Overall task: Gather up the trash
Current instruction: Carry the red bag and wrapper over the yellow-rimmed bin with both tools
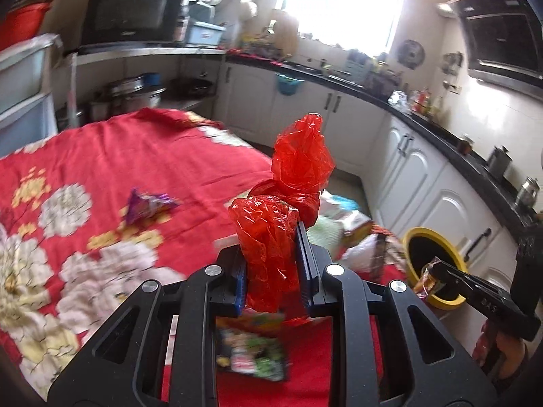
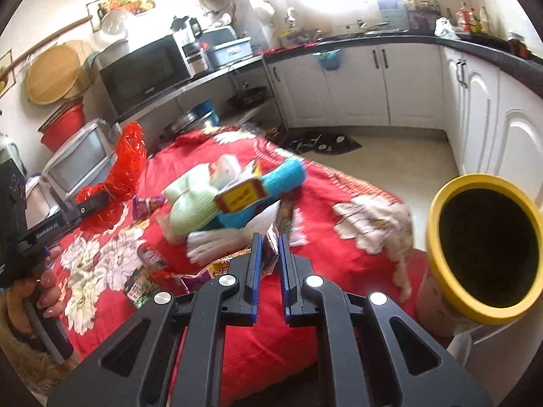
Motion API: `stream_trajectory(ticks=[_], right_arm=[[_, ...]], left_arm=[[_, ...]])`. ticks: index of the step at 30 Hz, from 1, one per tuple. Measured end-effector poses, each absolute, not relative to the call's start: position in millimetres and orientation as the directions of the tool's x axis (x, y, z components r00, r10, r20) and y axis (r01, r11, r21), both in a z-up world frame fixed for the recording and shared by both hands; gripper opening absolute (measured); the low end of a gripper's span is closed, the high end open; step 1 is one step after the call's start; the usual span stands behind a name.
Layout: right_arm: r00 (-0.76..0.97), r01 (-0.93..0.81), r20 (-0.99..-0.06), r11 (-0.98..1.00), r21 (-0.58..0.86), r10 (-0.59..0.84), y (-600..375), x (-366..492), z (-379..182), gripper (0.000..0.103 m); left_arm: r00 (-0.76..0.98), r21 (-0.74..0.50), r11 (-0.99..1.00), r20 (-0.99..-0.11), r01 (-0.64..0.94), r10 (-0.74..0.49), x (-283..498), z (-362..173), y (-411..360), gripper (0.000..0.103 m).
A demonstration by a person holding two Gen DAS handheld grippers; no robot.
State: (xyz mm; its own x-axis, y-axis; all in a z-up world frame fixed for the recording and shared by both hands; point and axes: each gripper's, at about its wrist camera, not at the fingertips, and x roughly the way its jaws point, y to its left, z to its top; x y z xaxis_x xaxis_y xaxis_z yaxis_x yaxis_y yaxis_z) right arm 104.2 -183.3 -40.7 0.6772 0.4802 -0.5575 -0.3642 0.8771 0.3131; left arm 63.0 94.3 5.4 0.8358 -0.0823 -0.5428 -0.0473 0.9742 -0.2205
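My left gripper (image 1: 268, 247) is shut on a crumpled red plastic bag (image 1: 298, 162) that stands up above its fingers, lifted over the table. In the right wrist view the same left gripper (image 2: 91, 205) holds the red plastic bag (image 2: 127, 159) at the left. My right gripper (image 2: 270, 240) is shut on a small shiny snack wrapper (image 2: 271, 249). In the left wrist view the right gripper (image 1: 437, 271) holds that wrapper (image 1: 428, 279) in front of the mouth of a yellow-rimmed bin (image 1: 415, 237). The yellow-rimmed bin (image 2: 482, 182) sits to the right of the table, its opening dark.
A red flowered cloth (image 1: 101, 156) covers the table. On it lie a purple wrapper (image 1: 149, 203), a colourful packet (image 1: 251, 352), more wrappers (image 2: 146, 281), a pale green cloth (image 2: 190, 210), a blue cloth (image 2: 288, 173) and a yellow box (image 2: 241, 200). White cabinets (image 2: 356, 88) line the far side.
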Motion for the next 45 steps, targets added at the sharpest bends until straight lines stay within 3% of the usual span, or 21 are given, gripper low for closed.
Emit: stream_trajectory(ticks=[26,45], right_arm=[[0.847,-0.075,-0.492,0.962,0.263,0.2,-303.1,106.9,-15.5,0.01],[0.838,0.177,-0.544,0.966,0.189,-0.047,-378.2,118.3,-58.5,0.01]], left_arm=[[0.778,-0.196,0.946,-0.538,0.258,-0.324,132.1,8.2,-59.4,0.018],[0.657,-0.205,0.899,-0.623,0.386,-0.425,186.0,-29.9,-164.4,0.018]])
